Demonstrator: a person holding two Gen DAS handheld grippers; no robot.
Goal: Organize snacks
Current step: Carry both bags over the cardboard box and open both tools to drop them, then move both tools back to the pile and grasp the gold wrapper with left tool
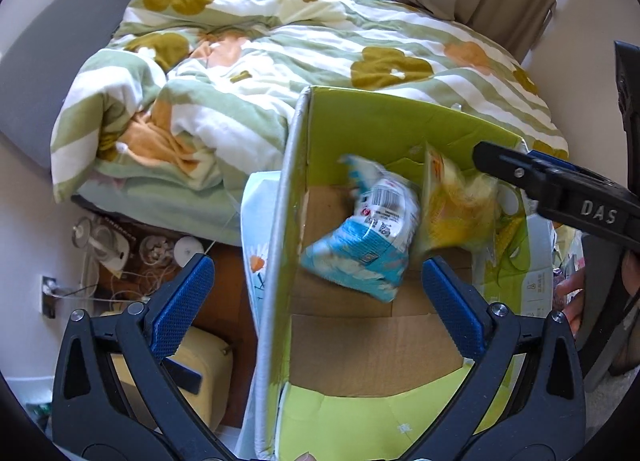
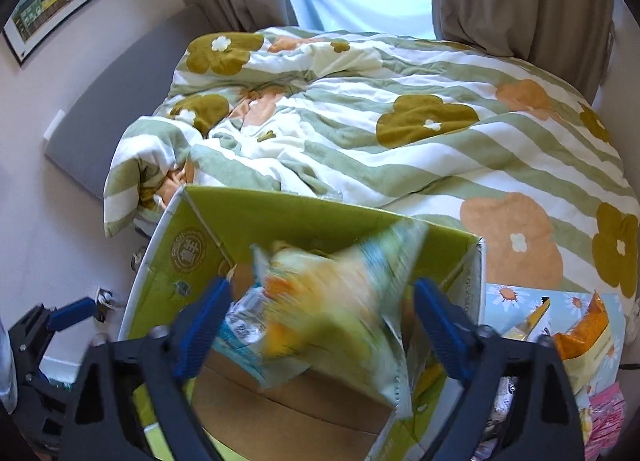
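Observation:
A green cardboard box [image 1: 380, 125] [image 2: 280, 217] stands open beside the bed. Inside it lies a blue-and-white snack bag [image 1: 368, 245] [image 2: 244, 321]. A yellow snack bag [image 1: 456, 213] [image 2: 332, 301] is in the box's right part, blurred in the right wrist view, between the pads of my right gripper [image 2: 322, 285] without touching them. That gripper is open above the box; one of its fingers [image 1: 520, 173] reaches in from the right. My left gripper [image 1: 316, 265] hangs open over the box's left wall, holding nothing.
A bed with a floral striped duvet [image 1: 320, 49] lies behind the box. More snack packs [image 2: 584, 337] lie on a daisy-print surface to the right. Cables and a small fan [image 1: 104, 245] clutter the floor at left, near a pale yellow object [image 1: 200, 373].

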